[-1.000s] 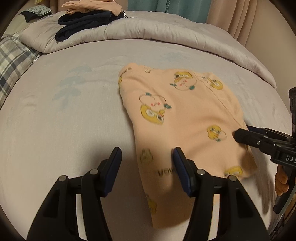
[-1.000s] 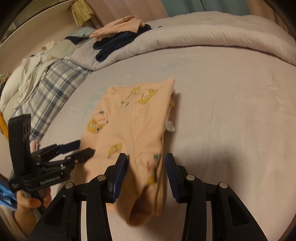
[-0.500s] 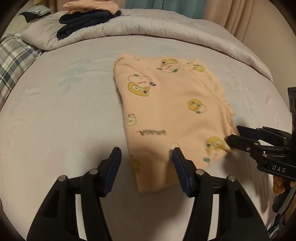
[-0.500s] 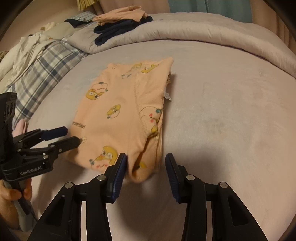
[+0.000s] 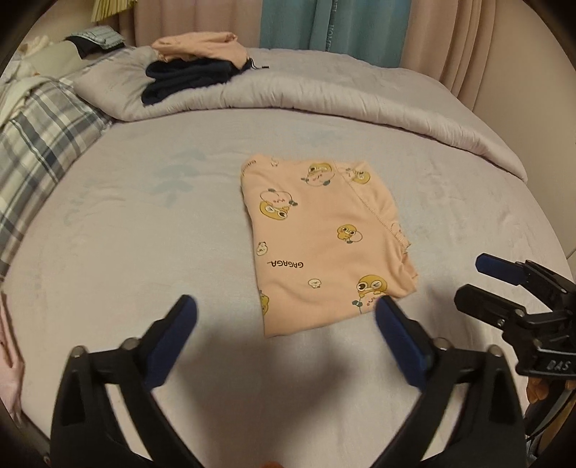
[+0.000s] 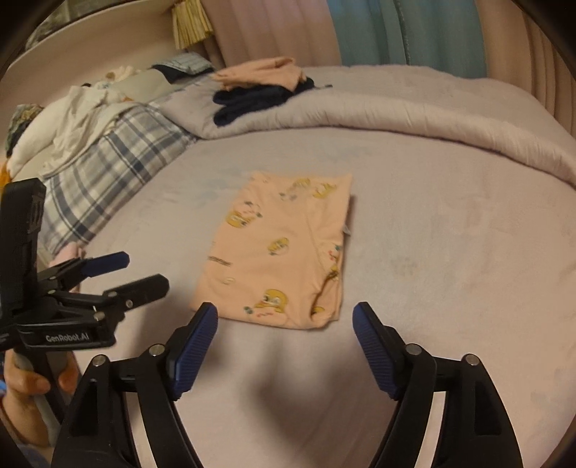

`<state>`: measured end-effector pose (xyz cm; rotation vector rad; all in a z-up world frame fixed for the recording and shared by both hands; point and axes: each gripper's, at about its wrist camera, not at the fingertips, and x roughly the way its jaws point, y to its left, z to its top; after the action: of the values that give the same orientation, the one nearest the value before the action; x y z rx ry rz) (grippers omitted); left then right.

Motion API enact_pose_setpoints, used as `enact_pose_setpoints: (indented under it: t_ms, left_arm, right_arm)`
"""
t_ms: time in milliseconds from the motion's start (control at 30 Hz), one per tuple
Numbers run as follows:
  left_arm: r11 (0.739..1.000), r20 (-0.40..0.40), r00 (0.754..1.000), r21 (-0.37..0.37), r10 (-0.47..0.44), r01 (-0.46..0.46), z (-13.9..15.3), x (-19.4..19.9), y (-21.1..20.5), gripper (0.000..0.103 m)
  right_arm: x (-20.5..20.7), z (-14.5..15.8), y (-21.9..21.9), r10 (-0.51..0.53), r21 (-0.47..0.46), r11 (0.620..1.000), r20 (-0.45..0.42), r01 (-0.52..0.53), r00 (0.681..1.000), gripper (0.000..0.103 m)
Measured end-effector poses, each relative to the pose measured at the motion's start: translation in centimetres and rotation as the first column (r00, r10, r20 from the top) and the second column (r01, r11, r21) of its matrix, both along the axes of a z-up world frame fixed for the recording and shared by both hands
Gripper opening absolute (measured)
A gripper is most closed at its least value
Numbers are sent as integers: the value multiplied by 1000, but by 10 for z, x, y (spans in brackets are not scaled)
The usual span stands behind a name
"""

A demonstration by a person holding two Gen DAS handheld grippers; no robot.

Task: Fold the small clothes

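This is looking like a bedroom in a home. A bed [image 5: 144, 252] in a pale sheet is stretching out ahead of the left gripper [image 5: 286, 316], a rolled duvet [image 5: 360, 97] is lying beyond it, a plaid pillow [image 5: 39, 144] is sitting off to its left, and curtains [image 5: 334, 28] are hanging behind.

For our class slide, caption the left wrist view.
Left gripper, jaws open, before a folded peach garment on the bed.

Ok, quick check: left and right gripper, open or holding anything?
Left gripper: open, jaws just opened, nothing between them; the peach garment lies folded on the bed.
Right gripper: open, jaws just opened, holding nothing.
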<state>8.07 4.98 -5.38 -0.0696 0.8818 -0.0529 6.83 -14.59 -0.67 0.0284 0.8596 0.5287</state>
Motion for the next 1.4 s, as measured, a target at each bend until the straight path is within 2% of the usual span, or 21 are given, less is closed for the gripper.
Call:
enact_pose_setpoints:
  t_ms: [133,267,400,833,1400]
  left_arm:
    - [1000,10,1000,12,12,-12,13,-10,-1,102]
    - [996,9,999,75,42,-42,23,-18,-4,102]
    - [994,22,999,93,48,-50,32,-27,-5,102]
    - [997,57,997,57,57,-61,56,-38,-1,102]
    - [996,60,995,47,73,-76,62,-39,1,102]
  right_arm:
    - [-10,12,2,11,7,1000,34,-11,999,89]
    - [-16,24,4,14,19,1000,60,-16,998,100]
    - [-21,33,7,22,8,1000,88,-23,996,101]
    - [-24,51,12,-4,12,1000,109,2,994,101]
    - [-24,56,18,5,5,1000,118,-6,993,101]
